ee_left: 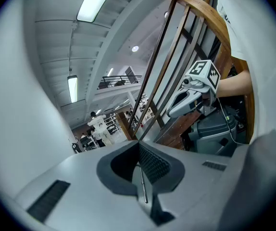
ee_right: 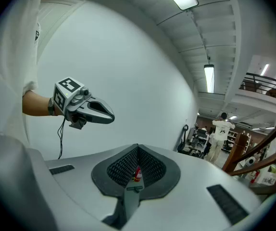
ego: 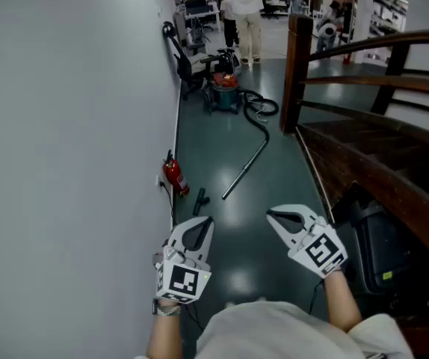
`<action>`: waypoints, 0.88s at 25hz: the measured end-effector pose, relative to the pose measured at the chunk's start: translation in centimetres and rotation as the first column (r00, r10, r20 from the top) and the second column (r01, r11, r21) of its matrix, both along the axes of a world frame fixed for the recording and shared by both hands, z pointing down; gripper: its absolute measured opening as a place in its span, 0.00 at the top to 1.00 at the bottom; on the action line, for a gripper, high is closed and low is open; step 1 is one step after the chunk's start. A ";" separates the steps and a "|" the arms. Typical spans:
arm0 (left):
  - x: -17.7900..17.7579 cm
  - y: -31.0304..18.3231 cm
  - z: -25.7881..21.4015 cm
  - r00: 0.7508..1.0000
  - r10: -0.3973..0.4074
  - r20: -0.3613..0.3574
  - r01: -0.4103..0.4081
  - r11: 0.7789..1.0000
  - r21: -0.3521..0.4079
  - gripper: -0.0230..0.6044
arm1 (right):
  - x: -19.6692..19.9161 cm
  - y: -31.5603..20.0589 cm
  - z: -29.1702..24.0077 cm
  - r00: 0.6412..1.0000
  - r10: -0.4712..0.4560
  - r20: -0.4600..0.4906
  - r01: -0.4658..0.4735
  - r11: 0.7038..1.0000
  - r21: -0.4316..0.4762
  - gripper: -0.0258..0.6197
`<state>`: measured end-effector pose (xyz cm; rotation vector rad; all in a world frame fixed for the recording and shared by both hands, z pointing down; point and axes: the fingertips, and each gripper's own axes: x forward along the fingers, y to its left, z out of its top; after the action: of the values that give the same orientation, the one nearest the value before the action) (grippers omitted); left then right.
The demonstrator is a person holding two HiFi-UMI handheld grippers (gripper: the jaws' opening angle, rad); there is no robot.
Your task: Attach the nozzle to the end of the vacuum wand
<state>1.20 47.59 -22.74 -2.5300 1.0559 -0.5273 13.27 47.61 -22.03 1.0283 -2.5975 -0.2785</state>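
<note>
Nothing begun yet: left claw [ego: 207,221] and right claw [ego: 272,215] are pinched shut, empty. Next, I'd say, walk to the wand [ego: 244,169] and open for the likely nozzle [ego: 201,197] beside its near end.

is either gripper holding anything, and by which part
Nothing is held: the left gripper and right gripper are shut and empty; the nozzle and wand lie on the floor.

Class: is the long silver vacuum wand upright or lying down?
Lying down: the long silver metal vacuum wand rests flat along the dark green floor.
</note>
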 end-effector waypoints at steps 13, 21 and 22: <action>-0.2 -0.2 0.9 0.998 -0.013 0.056 0.013 1.000 -0.005 0.96 | 0.4 -0.6 -0.1 1.000 0.019 -0.022 -0.018 1.000 0.019 0.92; 0.9 0.2 1.5 0.998 -0.021 0.063 0.022 1.000 -0.014 0.96 | 1.4 -0.3 0.9 0.996 0.032 -0.087 -0.029 0.999 0.034 0.91; 1.0 0.3 1.7 0.998 -0.024 0.065 0.025 1.000 -0.018 0.96 | 1.6 -0.2 0.9 0.996 0.030 -0.088 -0.027 0.999 0.037 0.91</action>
<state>2.18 47.84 -21.05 -2.5012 1.0645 -0.6237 14.85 47.41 -21.10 1.0398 -2.5051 -0.3563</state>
